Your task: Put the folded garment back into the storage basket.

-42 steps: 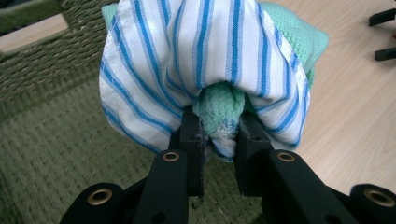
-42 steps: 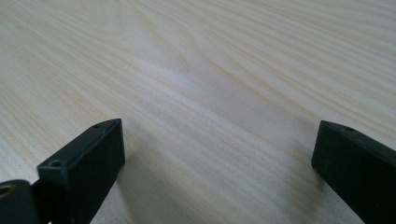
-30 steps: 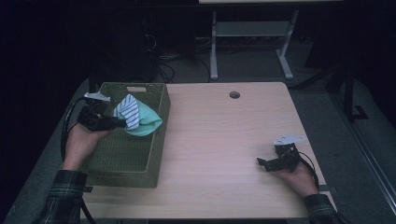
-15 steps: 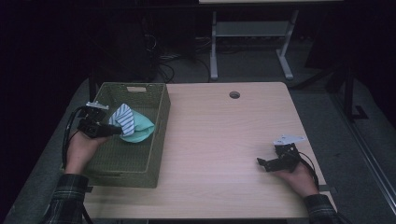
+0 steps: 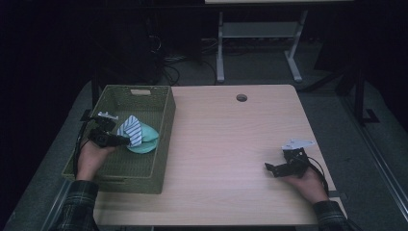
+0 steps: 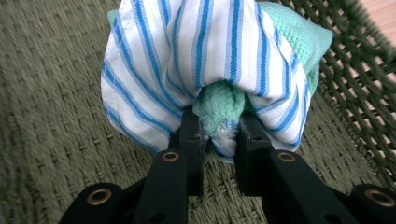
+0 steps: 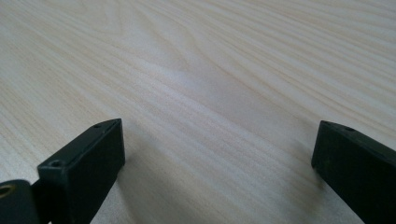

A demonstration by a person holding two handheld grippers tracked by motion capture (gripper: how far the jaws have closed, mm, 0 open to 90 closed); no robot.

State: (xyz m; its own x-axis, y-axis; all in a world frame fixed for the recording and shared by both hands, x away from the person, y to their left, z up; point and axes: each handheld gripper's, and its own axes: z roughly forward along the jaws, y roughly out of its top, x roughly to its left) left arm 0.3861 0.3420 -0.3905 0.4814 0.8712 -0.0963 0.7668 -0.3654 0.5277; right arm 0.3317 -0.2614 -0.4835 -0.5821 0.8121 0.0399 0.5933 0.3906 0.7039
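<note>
Left claw (image 5: 120, 140) is pinching the cloths (image 5: 137, 135) — a blue-striped white one wrapped over a mint-green one — inside the basket (image 5: 166, 126). In the left gripper view the jaws are pressing together on a green fold, with the bundle (image 6: 210, 60) bulging straight ahead of the claw tips and the basket's woven floor under it. The bundle is sitting toward the basket's desk-side wall, roughly mid-length, and looks to be low over the floor or touching it; cannot tell which.

Key relation: the cloths are lying directly in front of the left claw, toward the basket's inner wall, so any release or drop is happening right there — no reach needed. The left hand is the near one.

Right claw (image 5: 270, 169) is resting on the desk (image 5: 231, 144) well apart from the basket, jaws spread wide over bare wood, holding nothing.
</note>
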